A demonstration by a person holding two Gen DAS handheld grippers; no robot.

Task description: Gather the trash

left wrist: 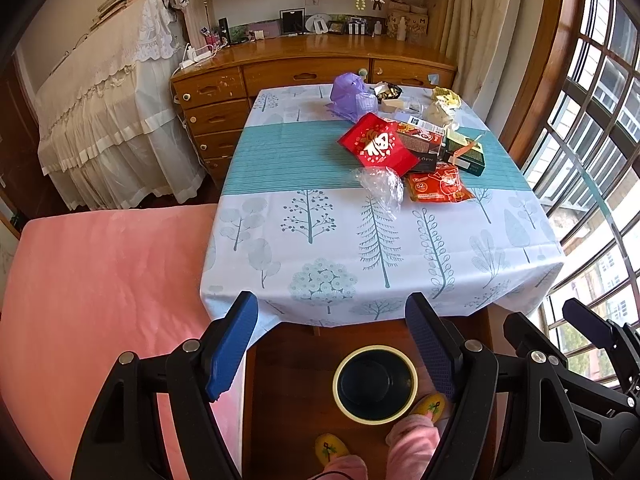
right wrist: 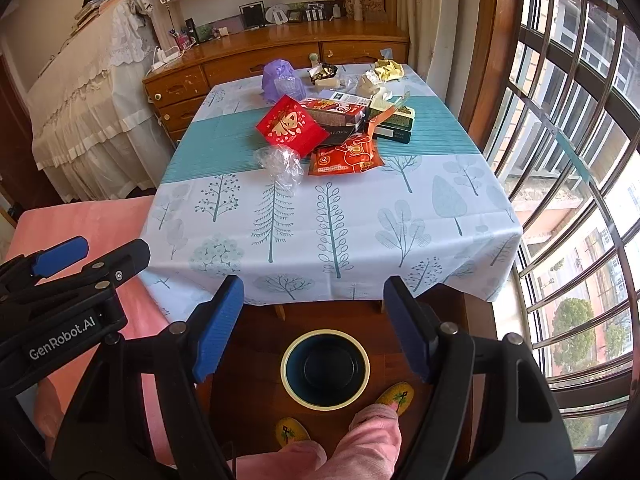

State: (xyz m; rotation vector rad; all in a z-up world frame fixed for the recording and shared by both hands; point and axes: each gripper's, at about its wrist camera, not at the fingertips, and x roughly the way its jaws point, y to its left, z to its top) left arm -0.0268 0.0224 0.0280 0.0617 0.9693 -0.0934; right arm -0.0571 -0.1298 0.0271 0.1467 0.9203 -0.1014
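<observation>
Bright window (left wrist: 592, 128) daylight (fisheye edges), sharp.

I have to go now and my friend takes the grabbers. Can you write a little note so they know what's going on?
Left gripper: open, empty, above the floor in front of the table.
Right gripper: open, empty, beside it.
Trash: all in a pile on the tablecloth, far half. Clear plastic wrap and orange packet lie nearest, then the red packet, boxes and purple bag behind.
Bin: on the floor by the person's feet, looks empty.
Done: nothing collected. Left: every piece goes into the bin.
</observation>
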